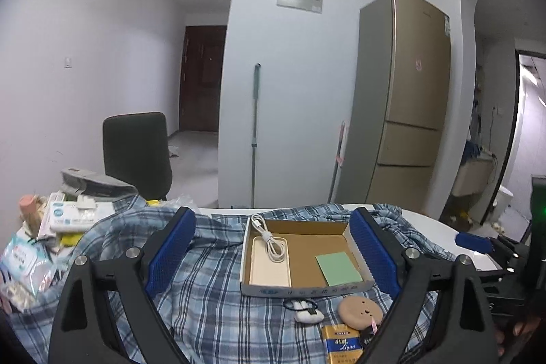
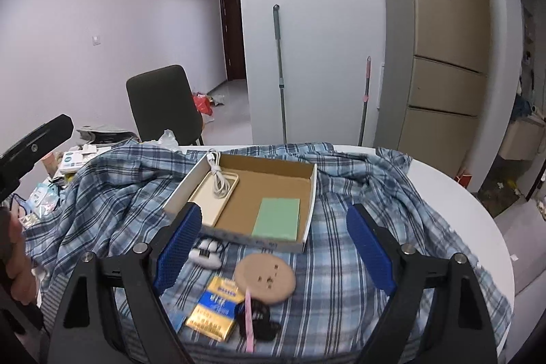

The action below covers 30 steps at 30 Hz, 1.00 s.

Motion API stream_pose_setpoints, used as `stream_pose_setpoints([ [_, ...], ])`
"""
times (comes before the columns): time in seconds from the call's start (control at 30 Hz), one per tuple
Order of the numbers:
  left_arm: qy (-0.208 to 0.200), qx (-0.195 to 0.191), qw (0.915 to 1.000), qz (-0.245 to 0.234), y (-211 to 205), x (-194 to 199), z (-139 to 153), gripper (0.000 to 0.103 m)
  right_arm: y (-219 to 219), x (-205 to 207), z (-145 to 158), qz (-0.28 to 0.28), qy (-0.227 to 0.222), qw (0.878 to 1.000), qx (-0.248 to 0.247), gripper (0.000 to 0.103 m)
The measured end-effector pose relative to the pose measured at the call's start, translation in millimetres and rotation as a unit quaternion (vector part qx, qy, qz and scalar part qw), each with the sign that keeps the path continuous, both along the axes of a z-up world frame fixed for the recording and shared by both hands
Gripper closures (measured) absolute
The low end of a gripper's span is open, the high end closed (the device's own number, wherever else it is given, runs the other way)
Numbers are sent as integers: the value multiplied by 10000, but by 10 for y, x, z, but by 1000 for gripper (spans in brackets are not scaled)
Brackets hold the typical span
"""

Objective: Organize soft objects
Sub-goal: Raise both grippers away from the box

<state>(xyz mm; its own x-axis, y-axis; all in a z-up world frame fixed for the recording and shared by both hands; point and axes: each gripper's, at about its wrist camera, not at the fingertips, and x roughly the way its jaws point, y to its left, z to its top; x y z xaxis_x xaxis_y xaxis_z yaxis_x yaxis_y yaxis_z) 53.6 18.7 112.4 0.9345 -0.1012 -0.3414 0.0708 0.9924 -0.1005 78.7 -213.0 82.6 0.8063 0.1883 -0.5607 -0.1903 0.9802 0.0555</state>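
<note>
Two grippers, left (image 1: 273, 256) & right (image 2: 274, 243), jaws spread, holding nothing; plaid shirt (image 2: 344, 248) lies below/ahead of both, box (image 2: 259, 190) sitting on it.

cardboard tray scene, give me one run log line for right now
left gripper: open, empty | right gripper: open, empty | cardboard tray: on plaid shirt | in tray: phone case, cable, green pad

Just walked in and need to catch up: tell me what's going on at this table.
A person holds two grippers over a plaid shirt spread on the table. The left gripper and right gripper are both open and hold nothing. A cardboard box sits on the shirt, holding a phone case, cable and green pad.
</note>
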Motion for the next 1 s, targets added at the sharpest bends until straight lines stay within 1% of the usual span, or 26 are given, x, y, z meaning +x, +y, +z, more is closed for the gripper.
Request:
stream_pose_setpoints([
  [0.1,-182,-37,9998,90,47,-218,-82,0,-15,-179,-73,-41,-96,9999,-61,17],
  [0.2,-359,127,9993,49,33,-408,-182,0,-7,-269,-178,-83,-122,9998,-135,14],
  [0.3,-192,291,9994,-79,-9,-491,-307,0,-26,-299,-306,-128,-33,9999,-89,13],
  [0.43,28,309,9992,-257,-71,-573,-551,0,-55,-333,-525,-141,260,9996,26,13],
  [0.53,226,291,9986,-368,-95,-538,-752,0,-52,-326,-653,-156,388,9991,-5,13],
  [0.63,437,360,9977,-371,-149,-454,-917,0,-50,-293,-753,-181,483,9987,-41,13],
  [0.77,595,315,9972,-320,-113,-396,-1109,0,-67,-239,-823,-194,571,9981,-75,13],
  [0.83,732,338,9963,-303,-103,-372,-1178,0,-77,-210,-857,-191,640,9977,-61,13],
  [0.9,835,269,9955,-357,-85,-349,-1204,0,-81,-191,-883,-173,699,9974,-60,13],
  [1.0,911,277,9948,-352,-90,-338,-1216,0,-83,-180,-898,-175,739,9971,-103,13],
])
